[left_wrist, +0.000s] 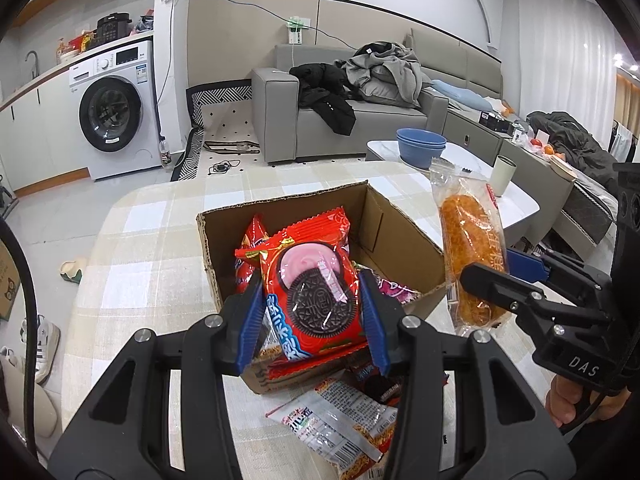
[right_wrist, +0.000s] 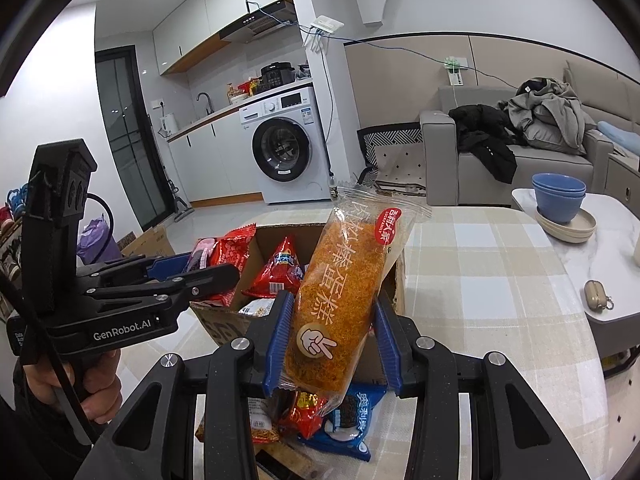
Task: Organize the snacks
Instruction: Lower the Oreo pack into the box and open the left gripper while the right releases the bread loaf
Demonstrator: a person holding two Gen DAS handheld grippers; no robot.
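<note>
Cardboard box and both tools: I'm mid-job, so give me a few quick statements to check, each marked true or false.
1. The left tool is shut on the red Oreo pack. True.
2. The right tool is empty. False: it grips the orange cake bar in a clear wrapper.
3. The cardboard box already holds red snack packets. True.
4. No snacks are left outside the box. False: several packets lie on the checked tablecloth in front of it.
5. The blue bowls sit inside the box. False: they are on the side table.
</note>
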